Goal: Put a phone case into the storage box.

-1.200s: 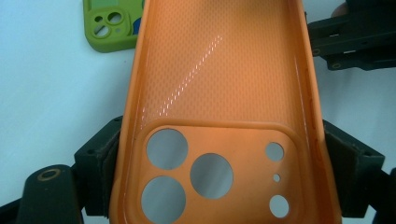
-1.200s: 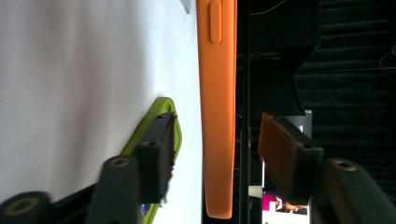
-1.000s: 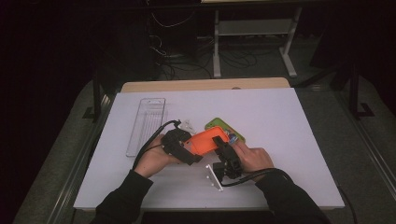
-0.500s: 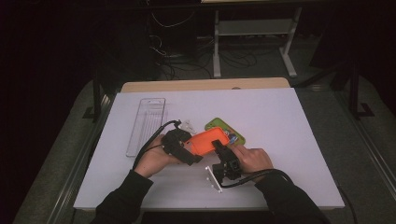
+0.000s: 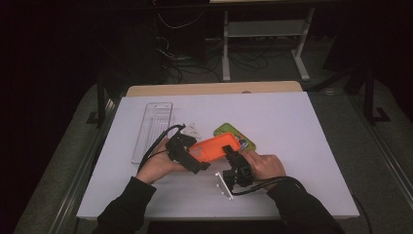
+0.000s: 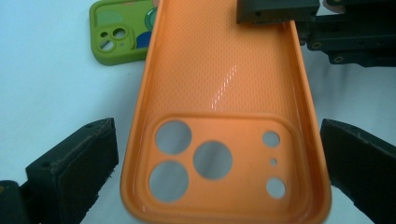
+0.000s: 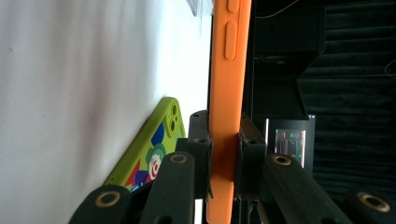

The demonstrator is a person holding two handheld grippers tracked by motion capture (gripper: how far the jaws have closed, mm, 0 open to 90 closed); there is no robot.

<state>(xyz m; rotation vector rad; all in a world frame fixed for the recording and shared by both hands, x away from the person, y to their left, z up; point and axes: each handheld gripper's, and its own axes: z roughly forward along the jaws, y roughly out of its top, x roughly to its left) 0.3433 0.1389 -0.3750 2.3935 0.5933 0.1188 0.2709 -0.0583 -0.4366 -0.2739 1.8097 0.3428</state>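
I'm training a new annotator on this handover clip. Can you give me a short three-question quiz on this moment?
1. True or false: the left gripper clamps the orange phone case.
2. Which gripper grips the orange case? A left, B right
3. What lies on the table beside the orange case?

Key: 1 false, its jaws stand apart from the case's sides. 2 B. 3 a green phone case.
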